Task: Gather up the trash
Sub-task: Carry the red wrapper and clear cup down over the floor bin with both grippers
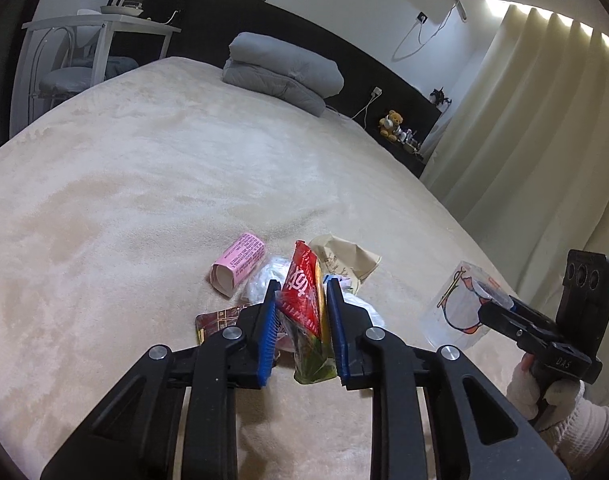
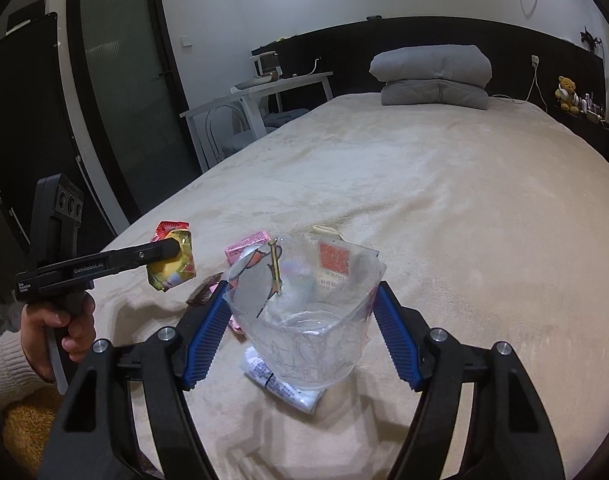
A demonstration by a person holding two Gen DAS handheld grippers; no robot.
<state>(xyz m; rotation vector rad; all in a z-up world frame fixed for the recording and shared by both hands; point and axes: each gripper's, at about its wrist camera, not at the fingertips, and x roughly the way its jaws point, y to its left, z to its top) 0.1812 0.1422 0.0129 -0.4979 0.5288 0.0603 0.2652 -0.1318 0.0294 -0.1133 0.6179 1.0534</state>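
Observation:
My left gripper is shut on a crumpled red, green and yellow snack wrapper, which stands up between the blue pads above the bed. In the right wrist view the same wrapper hangs from the left gripper, clear of the blanket. My right gripper is shut on a clear plastic cup with printed drawings; the cup is squashed. On the bed lie a pink box, a beige paper bag, white plastic, a dark brown wrapper and a white packet.
The trash lies on a beige fleece blanket covering the bed. A folded grey quilt lies at the headboard. A white desk and chair stand at the left, curtains at the right, a dark door beyond.

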